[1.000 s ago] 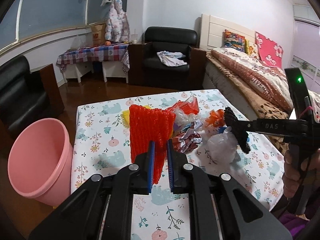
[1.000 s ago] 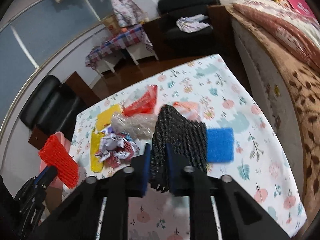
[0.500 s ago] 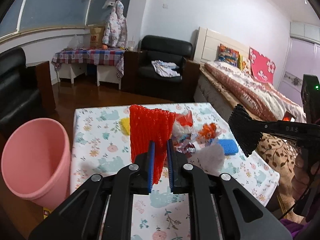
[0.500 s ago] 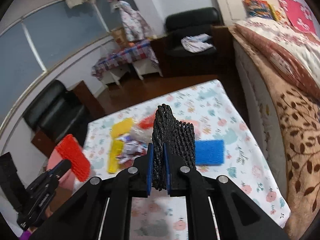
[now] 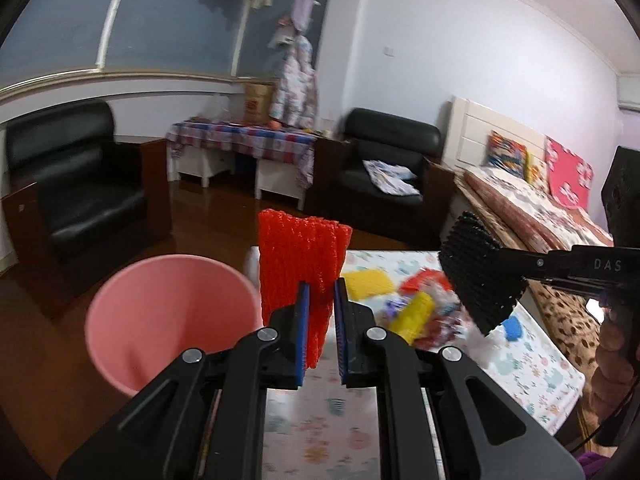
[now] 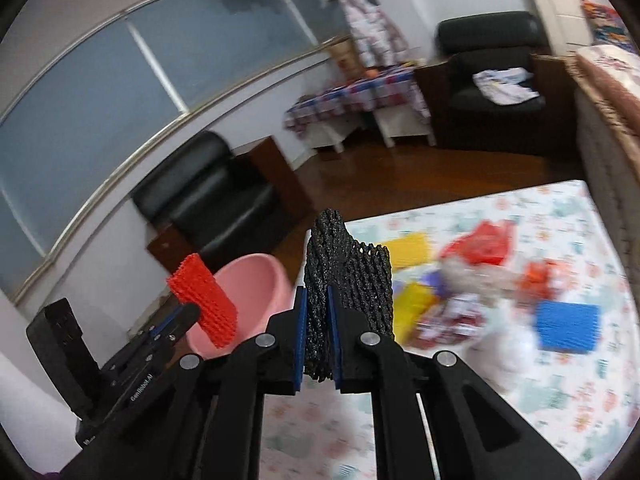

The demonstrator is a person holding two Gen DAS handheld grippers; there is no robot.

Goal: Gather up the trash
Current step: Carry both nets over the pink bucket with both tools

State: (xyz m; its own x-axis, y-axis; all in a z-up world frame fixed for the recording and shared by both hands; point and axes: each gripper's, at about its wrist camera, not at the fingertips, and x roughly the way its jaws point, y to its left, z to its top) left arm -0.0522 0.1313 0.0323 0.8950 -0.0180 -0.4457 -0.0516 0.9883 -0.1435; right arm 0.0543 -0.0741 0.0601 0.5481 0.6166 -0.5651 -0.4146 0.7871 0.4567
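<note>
My left gripper [image 5: 320,300] is shut on a red foam net [image 5: 300,252], held upright in the air just right of the pink bin [image 5: 168,312]. The right wrist view shows the same red foam net [image 6: 202,300] in front of the pink bin [image 6: 252,292]. A black foam net [image 6: 348,276] is pinched upright in my right gripper [image 6: 318,312], above the table's left part. In the left wrist view the black foam net [image 5: 480,268] hangs at the right over the trash pile [image 5: 420,304]. The pile of wrappers, yellow pieces and a blue sponge [image 6: 568,324] lies on the floral table [image 6: 560,400].
The pink bin stands on the wooden floor at the table's left edge. A black armchair [image 5: 76,184] is behind it, another black armchair [image 5: 384,168] at the far wall. A bed [image 5: 540,208] runs along the table's right side. A person's hand [image 5: 612,340] holds the right gripper.
Both grippers have risen and swung left toward the pink bin, each keeping its net. The bin now fills more of the left wrist view, and the trash pile has slid right.
</note>
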